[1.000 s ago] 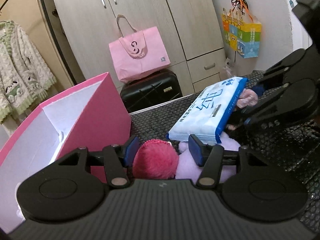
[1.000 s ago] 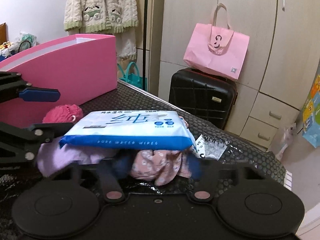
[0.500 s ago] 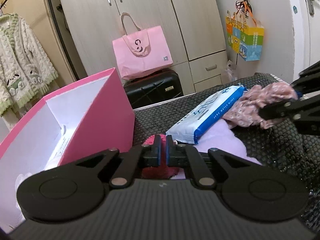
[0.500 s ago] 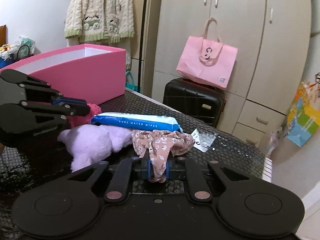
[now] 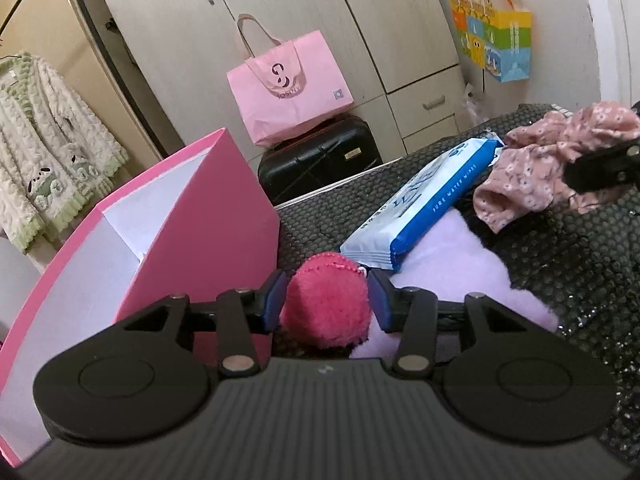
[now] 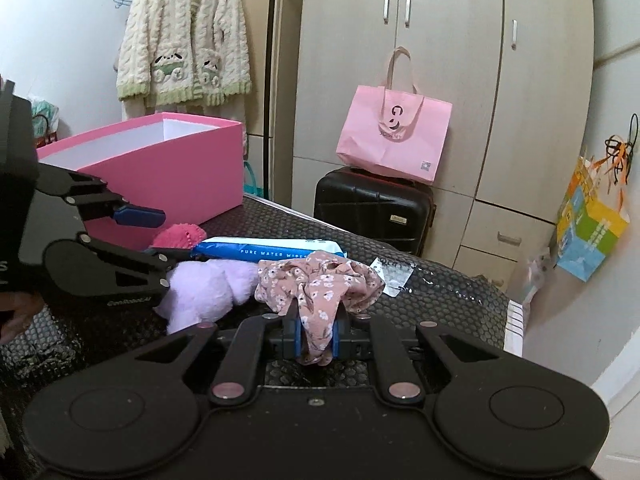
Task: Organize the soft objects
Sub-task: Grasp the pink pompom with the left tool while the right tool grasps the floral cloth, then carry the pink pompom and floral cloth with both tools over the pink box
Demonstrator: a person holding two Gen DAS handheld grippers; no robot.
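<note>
Left wrist view: left tongs (image 5: 326, 300) have just been opening, w/ the fuzzy red pom (image 5: 325, 307) between the blue pads (image 5: 275, 295). The pads sit right at its sides, but I see no squeeze, so I read it as not gripped. The pom lies on the dark surface (image 5: 560, 256), just beside the pink box (image 5: 208, 240) and touching the lilac plush (image 5: 452, 256). The wipes pack (image 5: 420, 208) rests partly on the plush. To do this well: close on the pom's middle, not its fluff (fluff slips), lift clear of the plush, then over the box rim.

Right wrist view: right tongs (image 6: 316, 332) are clamped tight on a fold of the pink floral cloth (image 6: 320, 284), the rest bunched above the pads. Left tongs (image 6: 136, 236) show at the pom (image 6: 180, 236). Best to raise the cloth high before crossing to the box (image 6: 160, 168), so the trailing part doesn't drag the wipes (image 6: 272, 250) or plush (image 6: 208, 284).
</note>
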